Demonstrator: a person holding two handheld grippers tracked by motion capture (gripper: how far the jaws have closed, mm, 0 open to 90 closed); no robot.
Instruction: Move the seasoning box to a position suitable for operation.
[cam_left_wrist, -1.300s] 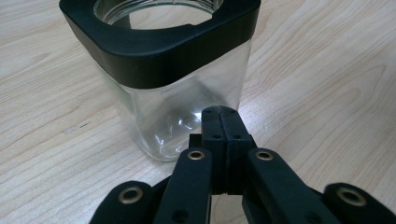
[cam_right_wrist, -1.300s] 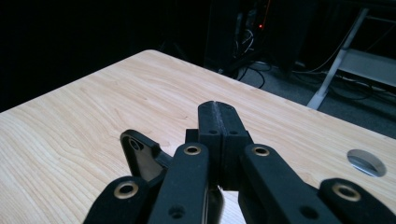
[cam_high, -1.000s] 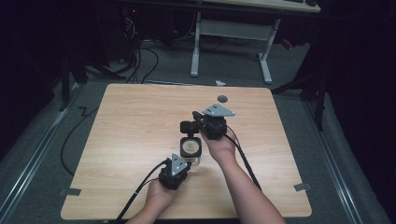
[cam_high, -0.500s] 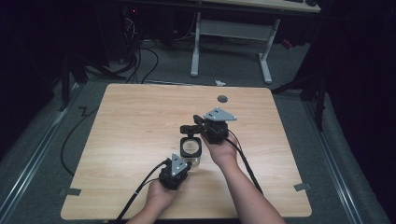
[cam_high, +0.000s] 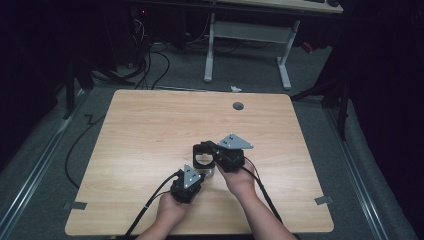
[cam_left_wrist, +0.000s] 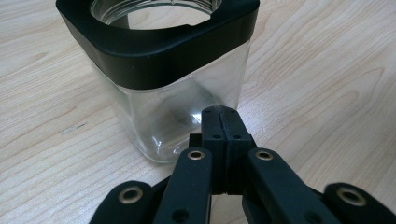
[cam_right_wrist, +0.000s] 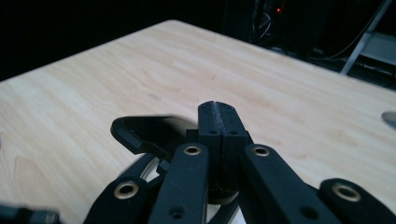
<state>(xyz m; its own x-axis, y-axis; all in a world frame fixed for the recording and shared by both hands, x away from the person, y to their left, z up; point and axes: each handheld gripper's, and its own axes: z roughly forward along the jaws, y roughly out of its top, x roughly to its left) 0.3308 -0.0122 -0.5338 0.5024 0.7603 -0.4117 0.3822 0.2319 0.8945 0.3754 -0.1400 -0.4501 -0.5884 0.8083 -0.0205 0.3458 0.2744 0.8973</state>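
Left gripper view has the left gripper (cam_left_wrist: 220, 114) with its two black jaws pressed flat together, nothing between them, their tips right up against the lower glass wall of a clear square jar (cam_left_wrist: 177, 107). The jar stands upright on the wooden table (cam_left_wrist: 327, 79), and a black square collar (cam_left_wrist: 159, 53) with a round opening rings its top. No label, brand or writing can be read on the glass or the collar.

Right gripper view shows the right gripper (cam_right_wrist: 218, 116) with its jaws likewise closed on each other and empty. Just beyond and left of the tips lies the curved black rim of the collar (cam_right_wrist: 140, 133), partly blurred, with pale tabletop (cam_right_wrist: 140, 70) stretching away past it.

From the high view, the jar (cam_high: 204, 160) sits on the near half of the table (cam_high: 150, 130), a little right of centre. The left gripper (cam_high: 192, 176), held in the person's left hand (cam_high: 172, 210), is just on the near side of the jar, its cable trailing toward the near edge. The right gripper (cam_high: 212, 150), grey three-cornered plate on top, is just beside the jar on its right, held by the right hand (cam_high: 242, 180). Well beyond the jar, near the table's far edge, is a small dark round spot (cam_high: 238, 106). Behind the table stands a white desk frame (cam_high: 247, 47) among floor cables (cam_high: 150, 65).
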